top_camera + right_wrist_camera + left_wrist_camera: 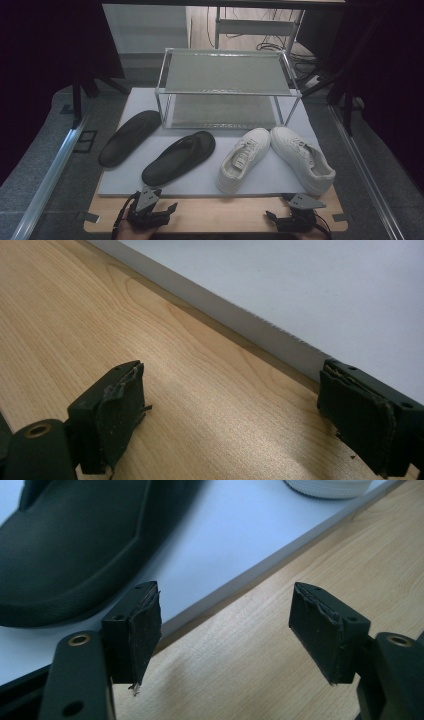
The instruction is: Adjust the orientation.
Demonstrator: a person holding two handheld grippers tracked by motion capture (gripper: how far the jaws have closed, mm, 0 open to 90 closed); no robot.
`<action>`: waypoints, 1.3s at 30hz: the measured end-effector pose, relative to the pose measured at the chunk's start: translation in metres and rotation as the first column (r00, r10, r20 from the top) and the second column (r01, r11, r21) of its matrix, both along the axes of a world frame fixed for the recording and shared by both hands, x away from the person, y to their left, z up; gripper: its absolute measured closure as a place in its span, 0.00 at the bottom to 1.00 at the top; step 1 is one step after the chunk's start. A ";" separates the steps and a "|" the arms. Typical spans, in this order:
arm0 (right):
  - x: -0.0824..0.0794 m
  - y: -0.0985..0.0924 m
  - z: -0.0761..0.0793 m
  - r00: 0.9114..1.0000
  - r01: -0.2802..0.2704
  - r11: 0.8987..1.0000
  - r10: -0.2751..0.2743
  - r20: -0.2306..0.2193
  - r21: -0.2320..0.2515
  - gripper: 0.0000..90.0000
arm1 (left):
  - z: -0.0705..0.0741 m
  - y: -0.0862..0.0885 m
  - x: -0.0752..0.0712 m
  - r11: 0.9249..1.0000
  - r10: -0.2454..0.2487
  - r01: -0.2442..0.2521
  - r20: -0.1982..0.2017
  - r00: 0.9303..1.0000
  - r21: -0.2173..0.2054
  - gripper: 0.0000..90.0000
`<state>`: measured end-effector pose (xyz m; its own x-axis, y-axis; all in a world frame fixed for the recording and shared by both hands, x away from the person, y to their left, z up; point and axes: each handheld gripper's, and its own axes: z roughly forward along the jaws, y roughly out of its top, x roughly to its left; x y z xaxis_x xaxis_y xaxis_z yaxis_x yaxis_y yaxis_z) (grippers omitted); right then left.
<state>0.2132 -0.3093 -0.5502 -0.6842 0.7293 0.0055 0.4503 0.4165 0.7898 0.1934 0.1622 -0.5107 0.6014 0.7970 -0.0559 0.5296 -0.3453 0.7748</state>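
Item: black flip-flop [179, 157], lain sole-down on white mat [200, 182] atop desk [225, 215], just beyond left tongs [159, 207]. Judged light, rubbery, bendable, not fragile; best pinched across thin heel edge nearest the tongs. Left tongs [225, 630] gaped wide, nothing held. Right tongs [232, 415] likewise wide and unloaded, over bare wood, white sneakers [276, 157] beyond.

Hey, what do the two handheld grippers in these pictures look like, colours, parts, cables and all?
Both are black. The left gripper and right gripper each carry a grey three-cornered plate on top and trail a black cable. Each has two blocky jaws faced with worn, fraying black pads, on arms with brass-ringed holes.
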 end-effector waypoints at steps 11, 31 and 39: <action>0.000 0.000 0.000 1.000 0.003 1.000 -0.003 0.002 0.002 0.14 | 0.008 0.015 0.012 0.999 0.025 -0.025 -0.005 1.000 -0.048 0.45; 0.000 -0.001 0.000 1.000 0.004 1.000 -0.004 0.003 0.004 0.14 | 0.018 0.040 0.038 0.997 0.076 -0.076 0.003 0.997 0.001 0.67; 0.000 -0.001 0.000 1.000 0.005 1.000 -0.005 0.003 0.005 0.14 | 0.019 0.047 0.051 0.996 0.085 -0.085 -0.007 0.996 0.028 0.85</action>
